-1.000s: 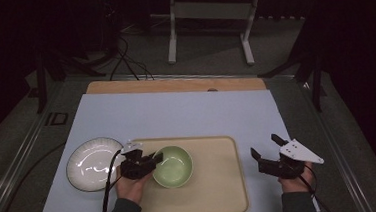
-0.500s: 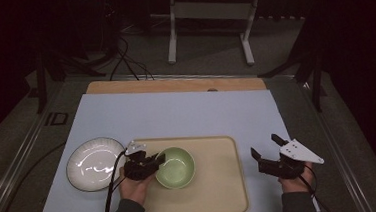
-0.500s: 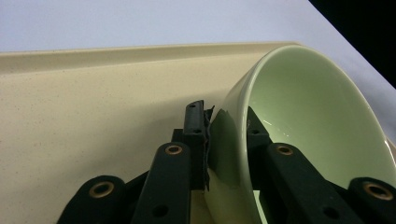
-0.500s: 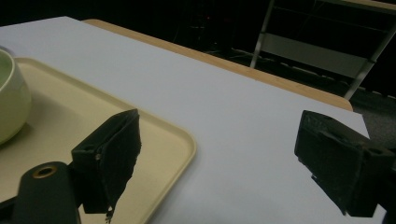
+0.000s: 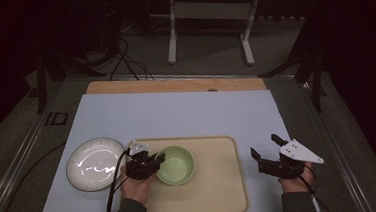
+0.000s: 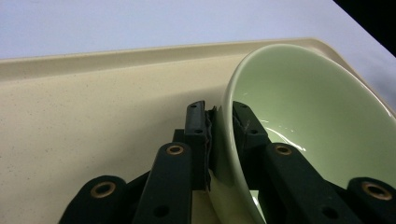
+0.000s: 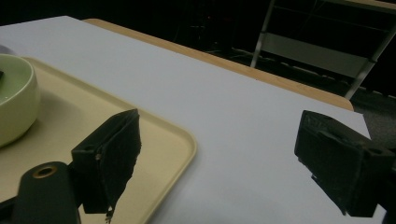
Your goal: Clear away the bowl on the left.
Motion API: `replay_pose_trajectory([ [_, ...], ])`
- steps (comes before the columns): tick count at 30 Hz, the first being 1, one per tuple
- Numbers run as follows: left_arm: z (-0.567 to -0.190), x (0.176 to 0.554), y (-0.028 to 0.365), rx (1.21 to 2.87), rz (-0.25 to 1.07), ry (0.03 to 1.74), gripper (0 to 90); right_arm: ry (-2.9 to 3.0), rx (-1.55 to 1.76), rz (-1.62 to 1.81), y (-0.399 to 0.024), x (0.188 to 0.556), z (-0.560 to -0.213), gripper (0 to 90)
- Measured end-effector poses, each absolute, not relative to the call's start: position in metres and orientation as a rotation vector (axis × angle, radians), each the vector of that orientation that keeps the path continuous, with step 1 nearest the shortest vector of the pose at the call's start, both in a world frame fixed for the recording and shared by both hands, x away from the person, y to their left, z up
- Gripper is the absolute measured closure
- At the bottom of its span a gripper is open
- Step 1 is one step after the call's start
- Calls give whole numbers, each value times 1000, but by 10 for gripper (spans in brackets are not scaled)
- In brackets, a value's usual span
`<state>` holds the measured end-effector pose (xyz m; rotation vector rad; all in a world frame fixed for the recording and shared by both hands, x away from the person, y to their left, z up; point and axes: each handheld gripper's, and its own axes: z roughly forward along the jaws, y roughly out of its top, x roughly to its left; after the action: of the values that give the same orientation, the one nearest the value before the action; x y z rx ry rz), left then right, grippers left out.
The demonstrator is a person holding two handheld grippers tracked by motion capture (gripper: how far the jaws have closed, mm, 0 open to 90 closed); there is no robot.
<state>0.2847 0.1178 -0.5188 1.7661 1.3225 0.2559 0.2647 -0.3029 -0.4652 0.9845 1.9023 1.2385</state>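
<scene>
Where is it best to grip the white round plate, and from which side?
Grip the white round plate at its rim, from its free left or near edge: it lies flat on the table, and the beige tray and the left hand-held gripper crowd its right side.

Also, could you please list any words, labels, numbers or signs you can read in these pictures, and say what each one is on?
"ID": pale letters on the dark floor left of the table, as best it reads; somewhat blurred.
No readable text on the green bowl, tray, white plate or either gripper.
</scene>
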Motion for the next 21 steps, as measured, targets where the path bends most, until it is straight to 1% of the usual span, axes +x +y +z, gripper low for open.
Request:
replay_pose_trajectory([
  [8, -519, 285, 118, 1773, 255, 1325, 729, 1902, 986, 1238, -303, 265, -465, 139],
  [15, -513, 285, 120, 1762, 263, 1308, 611, 1903, 985, 1238, -303, 264, -465, 140],
  [21, -508, 285, 122, 1756, 257, 1315, 528, 1902, 982, 1240, -303, 264, -465, 140],
])
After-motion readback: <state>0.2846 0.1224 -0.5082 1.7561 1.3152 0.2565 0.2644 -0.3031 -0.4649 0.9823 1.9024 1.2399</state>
